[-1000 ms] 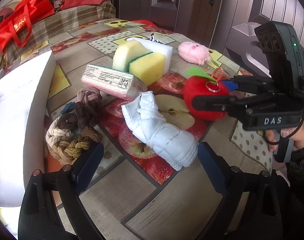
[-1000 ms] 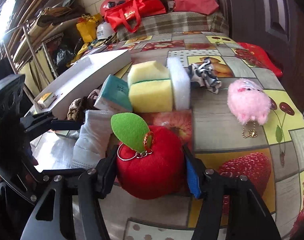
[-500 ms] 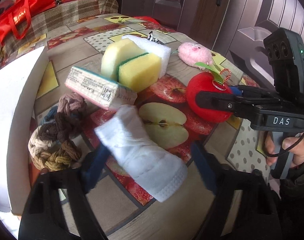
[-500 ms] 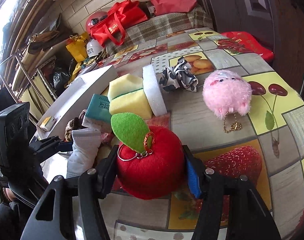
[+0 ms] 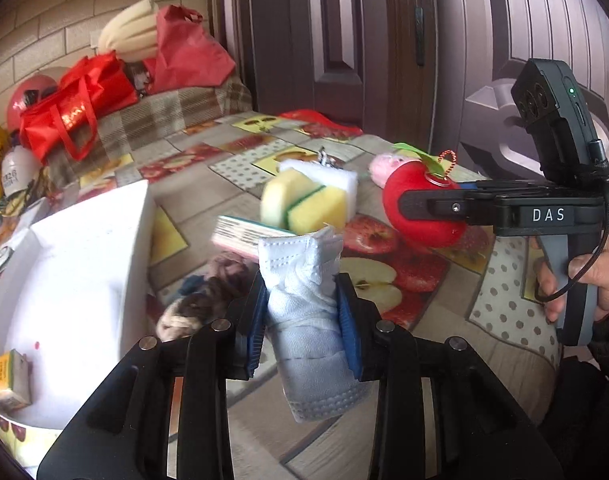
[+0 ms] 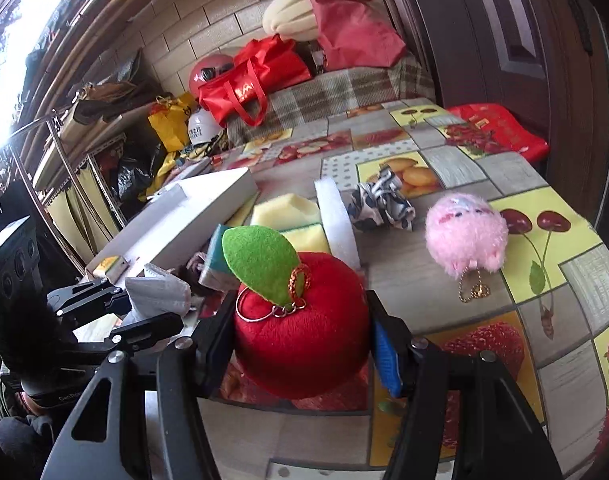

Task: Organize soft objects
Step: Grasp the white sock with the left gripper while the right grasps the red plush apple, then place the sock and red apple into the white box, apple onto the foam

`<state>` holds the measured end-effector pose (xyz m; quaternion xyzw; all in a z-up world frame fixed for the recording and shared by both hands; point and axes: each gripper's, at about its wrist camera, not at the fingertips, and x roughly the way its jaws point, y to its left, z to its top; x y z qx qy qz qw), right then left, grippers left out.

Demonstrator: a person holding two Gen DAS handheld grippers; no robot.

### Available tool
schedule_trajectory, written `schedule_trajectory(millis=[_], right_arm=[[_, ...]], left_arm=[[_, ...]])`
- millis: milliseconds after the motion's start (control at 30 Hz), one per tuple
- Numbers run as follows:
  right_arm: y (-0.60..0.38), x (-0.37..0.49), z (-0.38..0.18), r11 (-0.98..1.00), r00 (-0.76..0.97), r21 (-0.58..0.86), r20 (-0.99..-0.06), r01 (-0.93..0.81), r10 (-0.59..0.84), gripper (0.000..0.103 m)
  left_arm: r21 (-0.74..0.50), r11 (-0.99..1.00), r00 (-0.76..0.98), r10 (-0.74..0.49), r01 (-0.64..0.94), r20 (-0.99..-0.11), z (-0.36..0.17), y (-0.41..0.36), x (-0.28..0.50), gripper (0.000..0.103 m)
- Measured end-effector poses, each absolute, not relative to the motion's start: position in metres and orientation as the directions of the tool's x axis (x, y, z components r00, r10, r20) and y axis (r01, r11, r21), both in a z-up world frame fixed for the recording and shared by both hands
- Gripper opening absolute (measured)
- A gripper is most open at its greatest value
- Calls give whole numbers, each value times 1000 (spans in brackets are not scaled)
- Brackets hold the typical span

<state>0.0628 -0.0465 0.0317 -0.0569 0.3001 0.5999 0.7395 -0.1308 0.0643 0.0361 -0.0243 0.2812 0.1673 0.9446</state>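
Note:
My left gripper (image 5: 300,312) is shut on a rolled white sock (image 5: 304,300) and holds it above the table; the sock also shows in the right wrist view (image 6: 156,294). My right gripper (image 6: 300,340) is shut on a red plush apple (image 6: 300,320) with a green leaf, lifted off the table; the apple also shows in the left wrist view (image 5: 420,208). A pink plush toy (image 6: 466,236), yellow sponges (image 5: 304,200), a white foam block (image 6: 336,224), a tissue pack (image 5: 240,232) and braided hair ties (image 5: 200,300) lie on the table.
A white open box (image 5: 76,272) stands at the left with a small yellow carton (image 5: 6,376) inside. A patterned black-and-white cloth (image 6: 384,204) lies at the back. Red bags (image 6: 256,80) sit on a checked bench behind. A dark door is at the right.
My left gripper closed on the white sock and lifted it off the table. My right gripper raised the red apple higher.

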Motion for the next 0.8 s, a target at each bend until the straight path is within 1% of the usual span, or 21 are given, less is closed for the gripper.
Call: schedule_trajectory(millis=[133,233,400,600,800], right_arm=[[-38,48,42,295,163,253,-437,-921,885,60],[-32,38,48,296,195,226,-383,-928,903,60],[-21,17,52,275,213,150,-335,-950,918,60],[-6,1,51,241,197,96,-333,-966,922,60],[6,-20,50,208,178,52,-338,-977,924,60]], left_arm=[[103,903,790,416,-417,-451,43,79,-158,32],[119,875,783,474,-469,-403,45,92,-177,32],[48,849,770,500,-526,-397,46,118,-195,32],[35,828,759,529,-560,-380,46,123,-201,32],[15,818,752,536,-575,-384,45,131,-204,32]])
